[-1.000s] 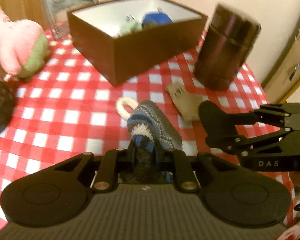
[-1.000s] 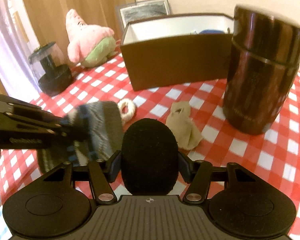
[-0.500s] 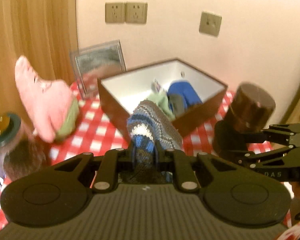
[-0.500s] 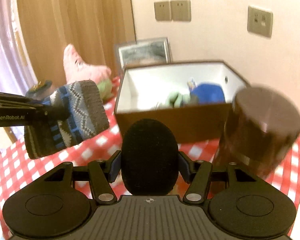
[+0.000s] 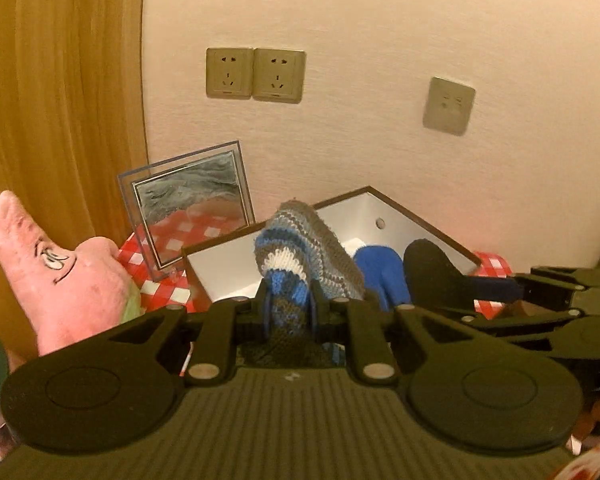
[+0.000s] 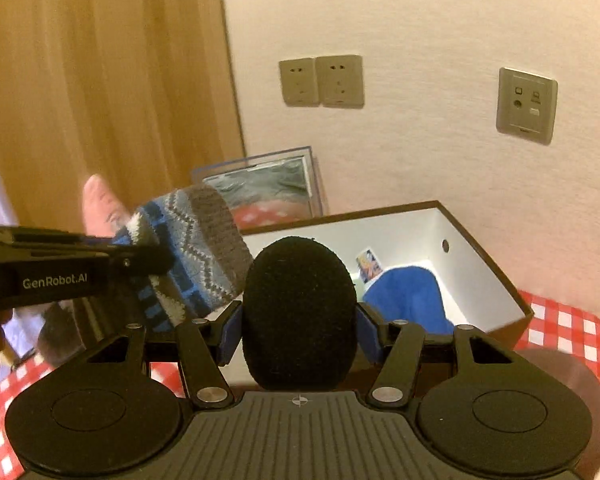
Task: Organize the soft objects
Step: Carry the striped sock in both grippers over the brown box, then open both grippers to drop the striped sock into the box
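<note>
The knitted sock (image 5: 300, 252) has risen nearer the brown box (image 5: 424, 216), clenched in the left gripper (image 5: 288, 300) just before its near rim. The right gripper (image 6: 300, 320) grasps a black pad (image 6: 300, 308) beside it, a blue item (image 6: 408, 296) inside.

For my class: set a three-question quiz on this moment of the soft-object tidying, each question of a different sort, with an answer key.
1. True or false: the left hand-held gripper is shut on the striped knit sock.
2. Multiple choice: what does the right hand-held gripper grip? A) a pink plush B) a black foam pad C) a picture frame
3. Fill in: the blue soft item lies inside the brown ____.

Key: 1 true; 2 B; 3 box.
</note>
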The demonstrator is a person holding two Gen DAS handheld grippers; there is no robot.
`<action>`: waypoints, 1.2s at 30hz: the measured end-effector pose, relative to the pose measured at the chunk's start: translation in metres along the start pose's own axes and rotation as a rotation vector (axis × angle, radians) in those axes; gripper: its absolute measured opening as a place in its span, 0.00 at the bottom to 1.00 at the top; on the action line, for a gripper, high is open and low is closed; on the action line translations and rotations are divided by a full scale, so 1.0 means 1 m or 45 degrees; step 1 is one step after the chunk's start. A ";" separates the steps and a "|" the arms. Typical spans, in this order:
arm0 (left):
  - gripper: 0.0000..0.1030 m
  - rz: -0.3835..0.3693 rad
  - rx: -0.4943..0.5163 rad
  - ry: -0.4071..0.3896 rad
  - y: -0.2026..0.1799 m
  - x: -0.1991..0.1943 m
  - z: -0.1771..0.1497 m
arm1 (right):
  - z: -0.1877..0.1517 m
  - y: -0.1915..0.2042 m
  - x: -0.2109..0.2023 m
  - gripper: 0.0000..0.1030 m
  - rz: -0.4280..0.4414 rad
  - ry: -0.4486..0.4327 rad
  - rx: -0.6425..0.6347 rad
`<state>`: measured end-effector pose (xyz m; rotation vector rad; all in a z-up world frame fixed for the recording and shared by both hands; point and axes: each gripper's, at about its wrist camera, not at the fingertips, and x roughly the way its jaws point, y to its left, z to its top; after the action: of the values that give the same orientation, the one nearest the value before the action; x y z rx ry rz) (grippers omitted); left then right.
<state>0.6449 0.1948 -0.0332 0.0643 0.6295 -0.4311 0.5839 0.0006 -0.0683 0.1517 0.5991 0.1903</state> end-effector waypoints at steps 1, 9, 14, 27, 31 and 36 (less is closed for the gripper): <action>0.15 0.000 -0.010 0.006 0.002 0.006 0.002 | 0.004 -0.002 0.007 0.57 -0.007 0.004 0.016; 0.15 -0.006 -0.086 0.065 0.016 0.063 0.025 | 0.021 -0.012 0.058 0.57 -0.073 0.051 0.083; 0.15 0.009 -0.102 0.114 0.019 0.099 0.030 | 0.024 -0.023 0.085 0.57 -0.116 0.086 0.121; 0.31 0.030 -0.115 0.208 0.035 0.154 0.024 | 0.022 -0.037 0.119 0.57 -0.151 0.143 0.153; 0.31 0.038 -0.098 0.216 0.038 0.154 0.022 | 0.021 -0.036 0.121 0.58 -0.144 0.147 0.157; 0.31 0.019 -0.083 0.225 0.042 0.149 0.019 | 0.021 -0.037 0.122 0.61 -0.104 0.131 0.179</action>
<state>0.7805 0.1737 -0.1079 0.0454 0.8162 -0.3927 0.6997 -0.0102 -0.1248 0.2545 0.7199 0.0770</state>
